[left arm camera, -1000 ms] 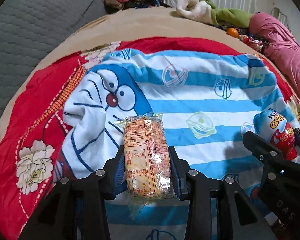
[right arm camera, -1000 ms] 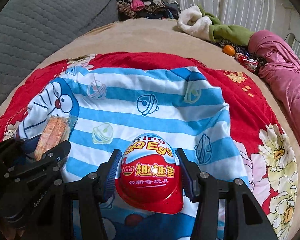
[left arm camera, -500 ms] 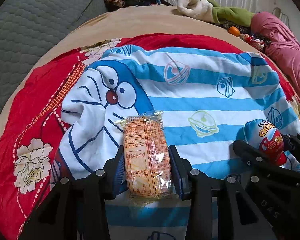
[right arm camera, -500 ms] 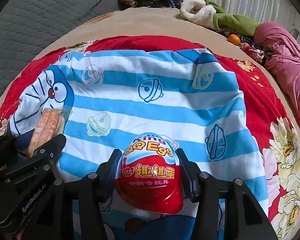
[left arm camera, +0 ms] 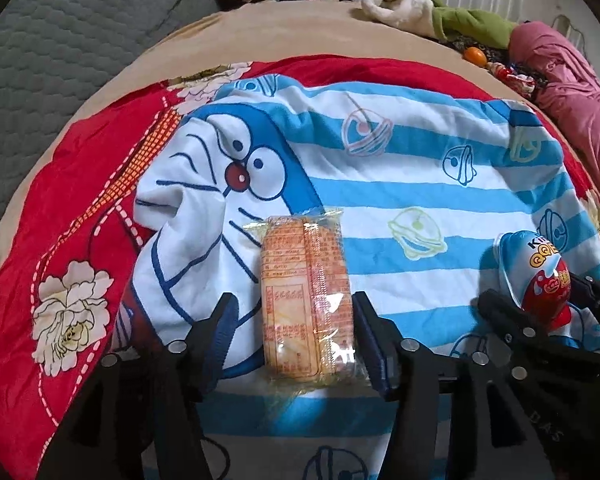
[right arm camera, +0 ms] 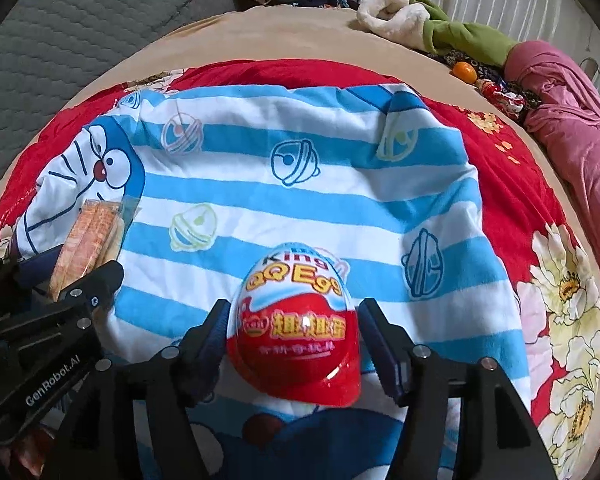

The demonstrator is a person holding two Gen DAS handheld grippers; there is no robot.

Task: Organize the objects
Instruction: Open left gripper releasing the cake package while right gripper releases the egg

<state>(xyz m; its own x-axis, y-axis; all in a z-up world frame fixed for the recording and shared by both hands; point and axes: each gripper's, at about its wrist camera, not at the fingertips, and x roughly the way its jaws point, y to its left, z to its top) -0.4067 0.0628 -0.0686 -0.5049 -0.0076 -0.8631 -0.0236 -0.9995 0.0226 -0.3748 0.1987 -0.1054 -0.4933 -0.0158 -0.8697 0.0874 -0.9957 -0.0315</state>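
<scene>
Now we loosen both claws over the striped towel (left arm camera: 420, 152).
Our left gripper (left arm camera: 292, 312) is opening around the biscuit packet (left arm camera: 306, 300); our right gripper (right arm camera: 292, 320) is opening beside the toy egg (right arm camera: 296, 320) between its fingers.

The blue-and-white striped towel (left arm camera: 420, 168) looks like soft, fuzzy cloth, not shiny at all. On it lies a snack pack (left arm camera: 306, 304) in thin, see-through, crinkly plastic that shines. To the right of the pack, the toy egg (right arm camera: 296, 320) is hard, smooth, glossy plastic. Under the towel, the red flower blanket (left arm camera: 60, 240) is smooth cloth with wrinkles. Both grippers, left (left arm camera: 292, 332) and right (right arm camera: 292, 328), are matt black plastic with small shiny metal screws.
</scene>
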